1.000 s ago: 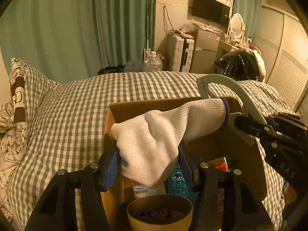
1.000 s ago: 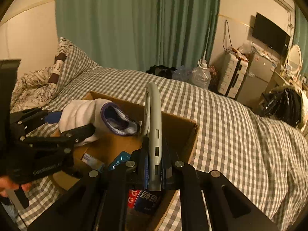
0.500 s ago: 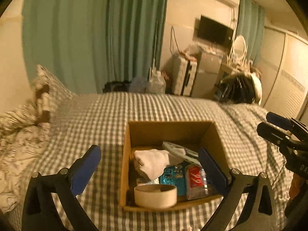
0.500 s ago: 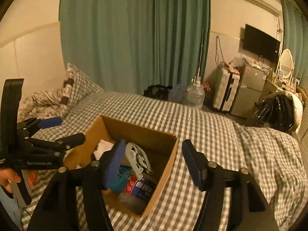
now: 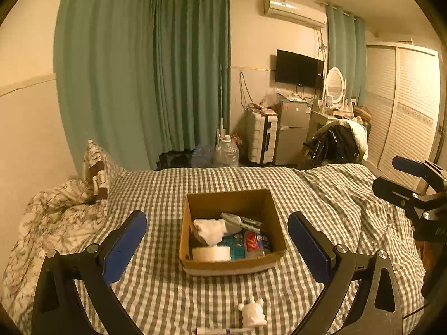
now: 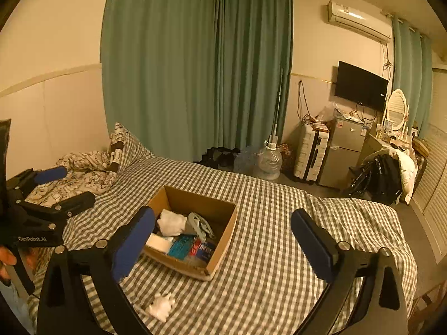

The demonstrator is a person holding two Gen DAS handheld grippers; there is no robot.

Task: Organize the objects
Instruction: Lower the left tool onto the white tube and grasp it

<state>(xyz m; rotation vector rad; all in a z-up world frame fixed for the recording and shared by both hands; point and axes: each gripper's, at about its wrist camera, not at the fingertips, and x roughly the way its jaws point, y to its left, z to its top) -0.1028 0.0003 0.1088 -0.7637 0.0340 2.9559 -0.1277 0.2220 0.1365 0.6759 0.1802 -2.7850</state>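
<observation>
Left tongs (image 5: 217, 236): wide open, empty.
Right tongs (image 6: 222, 231): opening, nothing between.
Box (image 5: 232, 265): on bed (image 5: 167, 189), holding perhaps a sock (image 5: 210, 229).

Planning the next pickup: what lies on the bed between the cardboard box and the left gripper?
In the left wrist view, a small white figurine and a pen lie on the checked bedspread, nearer than the cardboard box.

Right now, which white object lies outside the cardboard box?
The small white figurine on the checked bedspread; the white sock and tape roll are inside the box.
</observation>
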